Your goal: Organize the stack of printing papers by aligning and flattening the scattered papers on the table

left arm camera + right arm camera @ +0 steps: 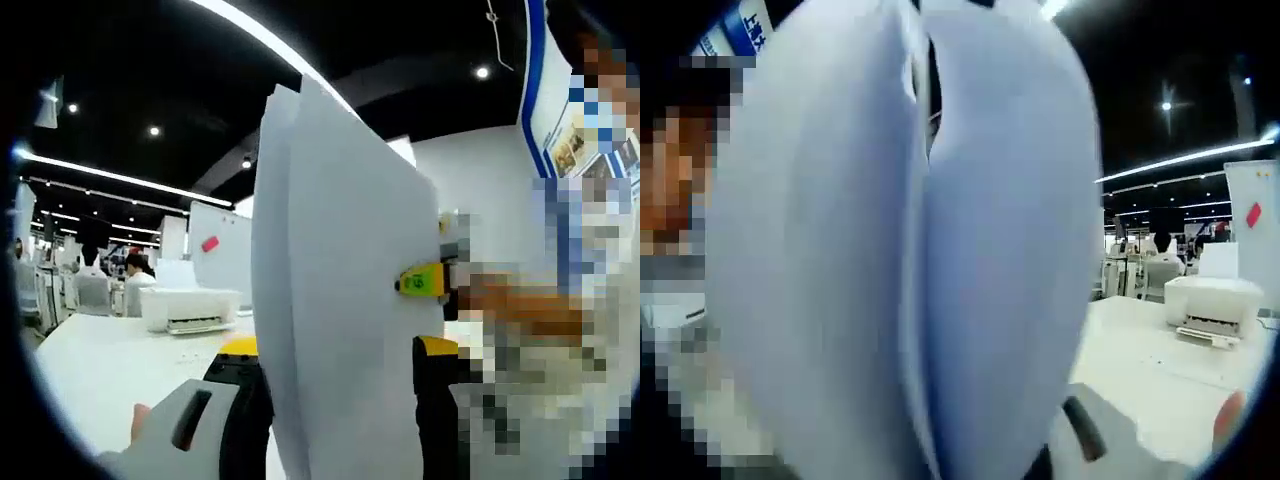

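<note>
1. In my left gripper view, the left gripper (340,400) rises from the bottom edge with its black, yellow-tipped jaws on either side of the stack of white printing papers (340,300). The jaws look pressed against the sheets, pinching them.
2. Past the far edge of that stack I see the right gripper (425,282), a yellow-and-black tip touching the paper from the other side.
3. In my right gripper view the papers (910,260) sit very close to the lens and hide the right gripper's jaws, so I cannot tell whether they pinch the stack or stand apart.
4. The stack stands on edge, lifted above the white table (110,370), its long axis running upright in both views and its top corners pointing towards the black ceiling.
5. In the right gripper view the sheets bulge apart into two curved lobes with a dark gap between them near the top.
6. Relative to the stack, a white desktop printer (192,308) sits on the table behind it, well apart; the same printer (1213,308) shows in the right gripper view.
7. Beyond the printer is a large open room with a black ceiling, long strip lights (110,175), white partition boards and people at distant desks.
</note>
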`<state>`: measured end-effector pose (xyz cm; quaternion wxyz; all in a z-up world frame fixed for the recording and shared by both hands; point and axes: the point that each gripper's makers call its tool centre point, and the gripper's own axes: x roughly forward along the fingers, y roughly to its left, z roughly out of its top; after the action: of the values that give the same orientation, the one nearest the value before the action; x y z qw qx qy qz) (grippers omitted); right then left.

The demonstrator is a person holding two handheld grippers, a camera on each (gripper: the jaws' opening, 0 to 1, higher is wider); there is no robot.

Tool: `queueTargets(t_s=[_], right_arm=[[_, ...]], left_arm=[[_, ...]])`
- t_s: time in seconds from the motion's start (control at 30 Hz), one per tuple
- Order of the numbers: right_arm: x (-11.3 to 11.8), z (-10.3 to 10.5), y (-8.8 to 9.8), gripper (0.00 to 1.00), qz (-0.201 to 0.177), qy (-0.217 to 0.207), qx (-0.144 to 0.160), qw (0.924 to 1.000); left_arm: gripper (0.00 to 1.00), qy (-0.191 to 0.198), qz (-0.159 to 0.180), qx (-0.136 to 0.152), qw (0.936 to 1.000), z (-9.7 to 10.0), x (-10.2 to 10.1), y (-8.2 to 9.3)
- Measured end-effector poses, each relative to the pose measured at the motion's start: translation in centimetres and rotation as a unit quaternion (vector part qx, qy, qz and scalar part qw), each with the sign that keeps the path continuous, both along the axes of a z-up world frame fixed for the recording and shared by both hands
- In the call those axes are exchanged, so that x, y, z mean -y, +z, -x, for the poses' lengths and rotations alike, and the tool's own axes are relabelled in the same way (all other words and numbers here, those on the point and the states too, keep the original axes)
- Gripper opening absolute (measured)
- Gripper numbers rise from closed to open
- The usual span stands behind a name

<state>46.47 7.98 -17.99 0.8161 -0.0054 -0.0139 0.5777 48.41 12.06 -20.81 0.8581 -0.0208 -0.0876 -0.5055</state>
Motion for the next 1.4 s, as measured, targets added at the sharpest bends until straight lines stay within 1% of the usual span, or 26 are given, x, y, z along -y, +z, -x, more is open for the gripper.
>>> queueTargets(t_s=[0.07,0.1,0.2,0.27,0.33,0.47,0.53,0.57,0.6,0.63,0.67,0.73,0.77,0.8,0.83,0.9,1.0,1.07,1.13,1.17,1.23,1.27,1.3,1.33,1.37,1.4], right_arm=[[0.1,0.0,0.2,0.03,0.001,-0.003,0.012,0.9999],[0.0,-0.1,0.2,0.01,0.001,-0.003,0.013,0.9999],[0.0,0.1,0.3,0.0,-0.004,0.004,0.007,1.0],[-0.1,0.5,0.3,0.0,-0.012,0.018,-0.007,0.9997],[0.0,0.5,0.3,0.0,-0.013,0.018,-0.011,0.9997],[0.3,0.1,0.4,0.0,-0.017,0.01,-0.018,0.9996],[0.3,0.0,0.4,0.0,-0.019,0.009,-0.021,0.9996],[0.2,0.0,0.4,0.0,-0.021,0.009,-0.021,0.9995],[0.3,-0.1,0.5,0.0,-0.017,0.005,-0.014,0.9997],[0.3,-0.2,0.6,0.0,-0.014,0.004,-0.013,0.9998],[0.4,-0.3,0.8,0.04,-0.016,0.002,-0.018,0.9997],[0.5,-0.5,1.3,0.15,-0.019,-0.003,-0.026,0.9995],[0.5,-0.4,1.5,0.12,-0.024,-0.004,-0.03,0.9992],[0.6,-0.3,1.7,0.06,-0.025,0.001,-0.027,0.9993],[0.6,-0.2,1.9,0.03,-0.025,0.002,-0.024,0.9994],[0.6,-0.3,2.2,0.05,-0.026,-0.005,-0.018,0.9995],[1.1,-0.1,2.6,0.09,-0.034,-0.002,-0.027,0.999],[1.4,0.0,2.9,0.07,-0.047,0.0,-0.035,0.9983],[1.1,0.8,3.4,0.0,-0.06,0.015,-0.036,0.9974],[0.9,1.0,3.4,0.0,-0.058,0.018,-0.042,0.9972],[0.4,1.3,3.8,0.0,-0.064,0.02,-0.041,0.9969],[0.3,1.4,4.0,0.0,-0.066,0.023,-0.044,0.9966],[0.2,1.5,4.1,0.0,-0.069,0.025,-0.053,0.9959],[0.0,1.6,4.2,0.0,-0.077,0.029,-0.07,0.9942],[-0.1,1.6,4.3,0.0,-0.082,0.031,-0.079,0.993],[-0.2,1.5,4.2,0.0,-0.084,0.028,-0.086,0.9924]], left_arm=[[0.55,-0.001,-0.002,-0.004,1.0,0.0,0.0,0.0],[0.55,0.0,-0.006,-0.005,1.0,0.0,0.1,-0.1],[0.47,-0.001,-0.015,-0.003,0.9999,-0.2,0.0,-0.2],[0.43,-0.011,-0.012,-0.009,0.9998,-0.6,-0.1,-0.2],[0.33,-0.012,-0.015,-0.009,0.9998,-0.9,-0.2,-0.4],[0.19,-0.022,-0.022,-0.005,0.9995,-0.7,0.0,-0.6],[0.07,-0.033,-0.026,-0.005,0.9991,-0.3,0.2,-0.6],[0.06,-0.036,-0.026,-0.007,0.999,0.0,0.3,-0.5],[0.06,-0.035,-0.028,-0.01,0.999,0.1,0.2,-0.5],[0.06,-0.044,-0.025,-0.027,0.9984,0.3,0.3,-0.5],[0.06,-0.055,-0.012,-0.055,0.9969,0.7,0.3,-0.4],[0.06,-0.061,-0.002,-0.079,0.995,0.8,0.0,0.0],[0.06,-0.058,-0.001,-0.083,0.9949,0.8,-0.2,0.1],[0.06,-0.058,-0.004,-0.08,0.9951,0.8,-0.3,0.2],[0.06,-0.056,-0.006,-0.083,0.995,0.9,-0.5,0.4],[0.06,-0.055,-0.005,-0.094,0.9941,0.9,-1.0,0.5],[0.06,-0.06,0.011,-0.116,0.9914,1.5,-2.1,0.7],[0.06,-0.07,0.032,-0.146,0.9863,2.0,-2.8,0.8],[0.06,-0.072,0.036,-0.156,0.9845,2.4,-3.3,0.8],[0.06,-0.079,0.042,-0.169,0.9816,2.9,-3.3,0.9],[0.06,-0.082,0.044,-0.175,0.9802,3.6,-3.5,1.0],[0.06,-0.083,0.049,-0.184,0.9782,3.8,-3.7,1.1],[0.06,-0.085,0.056,-0.196,0.9753,3.9,-3.8,1.2],[0.06,-0.088,0.063,-0.213,0.971,4.1,-3.8,1.3],[0.06,-0.088,0.069,-0.23,0.9667,4.0,-4.0,1.4],[0.06,-0.083,0.07,-0.243,0.964,3.8,-4.1,1.4]])
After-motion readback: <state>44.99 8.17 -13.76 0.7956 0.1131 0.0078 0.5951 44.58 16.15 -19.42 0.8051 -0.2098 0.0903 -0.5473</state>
